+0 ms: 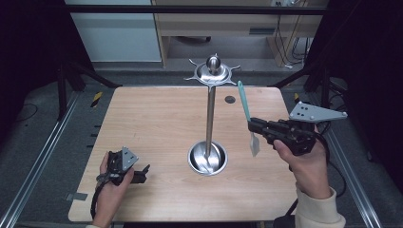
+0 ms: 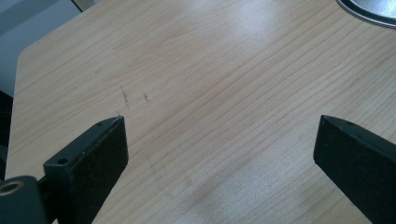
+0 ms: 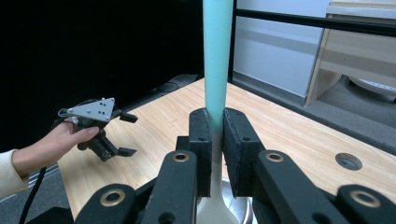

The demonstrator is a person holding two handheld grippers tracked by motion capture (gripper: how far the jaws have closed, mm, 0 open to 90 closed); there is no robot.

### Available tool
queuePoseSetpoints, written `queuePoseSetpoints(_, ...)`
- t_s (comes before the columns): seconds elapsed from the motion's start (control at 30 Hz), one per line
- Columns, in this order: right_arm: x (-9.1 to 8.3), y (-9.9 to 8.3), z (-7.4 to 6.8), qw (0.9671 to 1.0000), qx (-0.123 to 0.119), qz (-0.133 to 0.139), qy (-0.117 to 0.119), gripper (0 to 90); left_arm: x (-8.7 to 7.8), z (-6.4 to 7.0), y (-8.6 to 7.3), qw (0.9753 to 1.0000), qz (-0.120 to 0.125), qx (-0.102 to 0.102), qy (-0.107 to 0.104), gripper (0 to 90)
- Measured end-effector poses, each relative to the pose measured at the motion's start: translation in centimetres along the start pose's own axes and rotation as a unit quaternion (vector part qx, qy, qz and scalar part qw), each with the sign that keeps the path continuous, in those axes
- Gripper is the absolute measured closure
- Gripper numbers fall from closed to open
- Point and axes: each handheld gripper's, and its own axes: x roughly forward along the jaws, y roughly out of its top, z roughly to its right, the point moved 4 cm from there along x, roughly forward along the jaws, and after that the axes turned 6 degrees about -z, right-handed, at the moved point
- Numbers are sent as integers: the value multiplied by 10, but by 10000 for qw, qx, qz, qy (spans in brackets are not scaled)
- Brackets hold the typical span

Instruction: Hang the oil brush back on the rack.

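The table (image 1: 157, 123) carries a steel stand (image 1: 209, 118) at frame centre. Lower left, the left claw (image 1: 142, 172) rests open. Right of centre, the right claw (image 1: 252, 124) clamps a teal spatula (image 1: 245, 102) upright above the table.

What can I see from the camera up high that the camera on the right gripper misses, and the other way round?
High view alone: the stand's hooked crown and the spatula's white blade. Right gripper view alone: a close look at its jaws clamped on the teal handle. Both: the wooden table, the left gripper and the spatula.
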Motion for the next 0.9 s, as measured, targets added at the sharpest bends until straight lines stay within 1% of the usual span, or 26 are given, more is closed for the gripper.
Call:
queuePoseSetpoints(0.23, 8, -1, -2, 10000, 47, -44, 17, 823, 0, 0, 0, 10000, -19, 9, -18, 27)
queuePoseSetpoints(0.27, 12, -1, -2, 10000, 71, -28, 19, 823, 0, 0, 0, 10000, -16, 12, -8, 27)
queuePoseSetpoints(0.47, 19, -2, -3, 9999, 113, 18, 10, 824, 0, 0, 0, 10000, -5, 0, -10, 27)
queuePoseSetpoints(0.9, 26, -3, -4, 9999, 104, 95, -59, 824, 0, 0, 0, 10000, 12, -14, 4, 27)
